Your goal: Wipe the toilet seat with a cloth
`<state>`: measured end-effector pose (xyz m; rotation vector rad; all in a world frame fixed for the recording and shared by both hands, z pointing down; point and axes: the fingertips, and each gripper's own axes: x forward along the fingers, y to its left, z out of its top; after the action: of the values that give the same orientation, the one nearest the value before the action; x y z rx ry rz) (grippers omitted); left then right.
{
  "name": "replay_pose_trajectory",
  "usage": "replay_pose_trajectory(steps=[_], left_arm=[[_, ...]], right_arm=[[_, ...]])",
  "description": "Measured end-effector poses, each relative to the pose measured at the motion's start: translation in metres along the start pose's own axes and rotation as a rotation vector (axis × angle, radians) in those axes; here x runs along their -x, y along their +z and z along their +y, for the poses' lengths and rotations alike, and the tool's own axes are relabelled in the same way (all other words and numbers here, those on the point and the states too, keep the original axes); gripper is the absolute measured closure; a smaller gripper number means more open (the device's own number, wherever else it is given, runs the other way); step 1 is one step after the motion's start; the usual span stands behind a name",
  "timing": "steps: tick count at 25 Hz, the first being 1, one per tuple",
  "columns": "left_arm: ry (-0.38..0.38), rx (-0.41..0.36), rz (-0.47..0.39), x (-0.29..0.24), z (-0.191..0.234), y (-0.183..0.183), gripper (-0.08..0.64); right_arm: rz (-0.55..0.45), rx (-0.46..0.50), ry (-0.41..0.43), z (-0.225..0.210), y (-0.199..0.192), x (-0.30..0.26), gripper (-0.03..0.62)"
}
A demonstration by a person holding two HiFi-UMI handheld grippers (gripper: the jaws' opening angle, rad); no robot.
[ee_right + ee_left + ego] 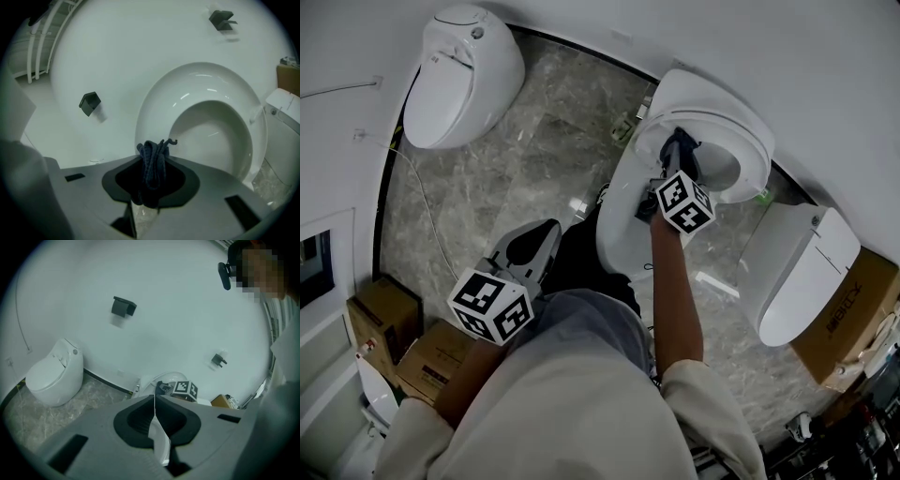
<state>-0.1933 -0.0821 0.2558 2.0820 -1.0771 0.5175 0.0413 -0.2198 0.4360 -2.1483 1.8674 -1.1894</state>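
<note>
the right gripper [680,150] is clenched on a bunched dark blue cloth [152,164], right at the white toilet seat [750,131]. the left gripper [546,234] hangs low by the person's waist, jaws pressed together on nothing.

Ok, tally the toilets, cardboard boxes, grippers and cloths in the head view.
Toilets: 3 (left toilet, middle toilet, right toilet)
Cardboard boxes: 3 (upper-left box, lower-left box, right box)
Grippers: 2 (left gripper, right gripper)
Cloths: 1 (dark cloth)
Total: 9, not counting the cut-off white fixture at lower left.
</note>
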Motion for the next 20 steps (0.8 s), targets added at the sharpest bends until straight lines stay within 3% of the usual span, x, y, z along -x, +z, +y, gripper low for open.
replay_pose_trajectory(steps=[7,14,20], left_arm=[[0.033,0.016,-0.030,0.008,0.016,0.004,0.549],[0.063,0.041,-0.012,0.008,0.030,-0.003,0.549],[0.075,0.051,0.014,0.006,0.037,-0.008,0.549]], right_arm=[[0.085,-0.035,-0.033,-0.016,-0.045,-0.011,0.515],[0.180,0.003,-0.070,-0.031,-0.086,-0.024,0.514],[0.240,-0.043,-0.115,-0.041,-0.115,-0.037,0.514]])
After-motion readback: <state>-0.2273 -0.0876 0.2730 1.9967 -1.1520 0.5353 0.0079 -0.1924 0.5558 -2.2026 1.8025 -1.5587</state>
